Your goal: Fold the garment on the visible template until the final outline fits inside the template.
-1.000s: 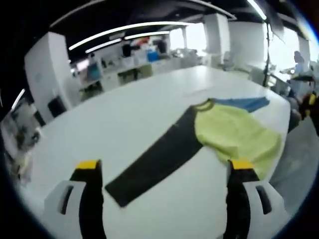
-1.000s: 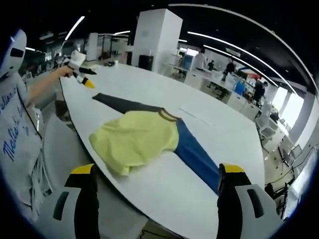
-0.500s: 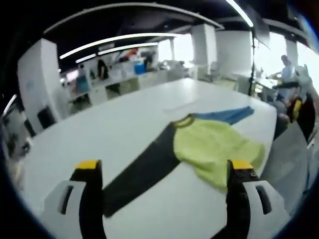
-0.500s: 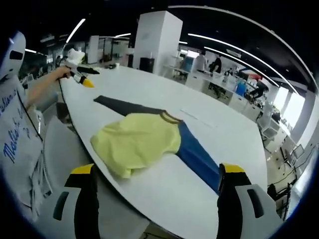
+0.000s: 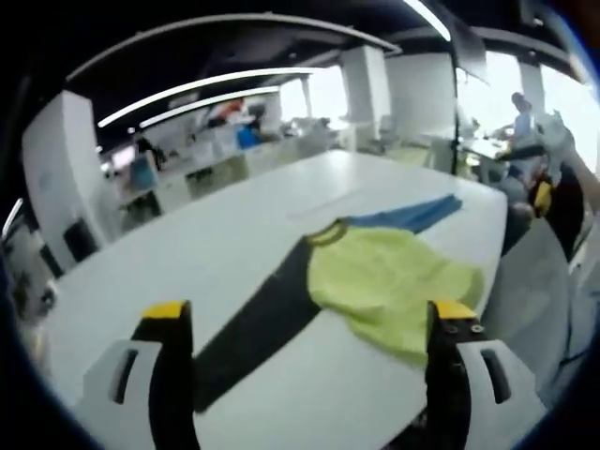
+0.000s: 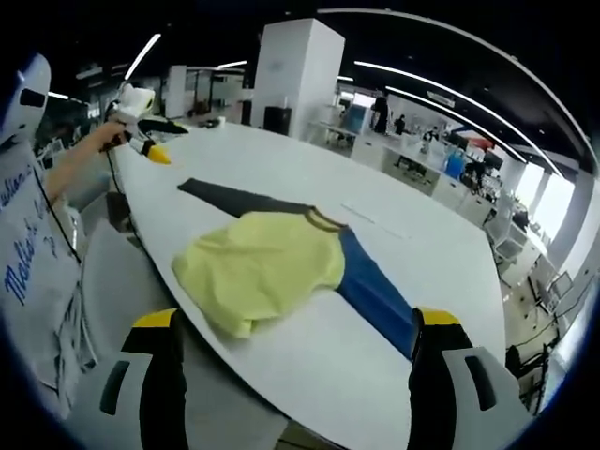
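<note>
Grippers, both: your left gripper (image 5: 305,323) and your right gripper (image 6: 292,328) each have jaws spread wide with nothing between them, held above the near table edge on opposite sides of the work. Neither touches cloth.

Item 1, long-sleeved shirt (image 6: 267,267): spread flat on the white table (image 6: 281,178), close to its near edge. Yellow-green body (image 5: 389,281) in the middle, dark collar band at the far side, sleeves out in a straight line. It lies opened out, not yet folded, most likely so you can take one sleeve end with each gripper.

Item 2, dark grey sleeve (image 5: 258,323): runs toward your left gripper, its cuff near the left jaw in the left gripper view.

Item 3, blue sleeve (image 6: 375,295): runs toward your right gripper, its end just short of the right jaw in the right gripper view.

Item 4, faint outline (image 6: 370,217): a pale line on the table beyond the collar; possibly the template's edge, but too faint to tell.

Differences between views: the right gripper view takes in your left gripper (image 6: 141,131) in a hand, raised past the dark cuff, plus your printed white top (image 6: 33,262). The left gripper view takes in the dark sleeve at full length and a hand (image 5: 572,155) at far right.

Surroundings: open office, desks, a white pillar (image 6: 291,70), people standing far off.
</note>
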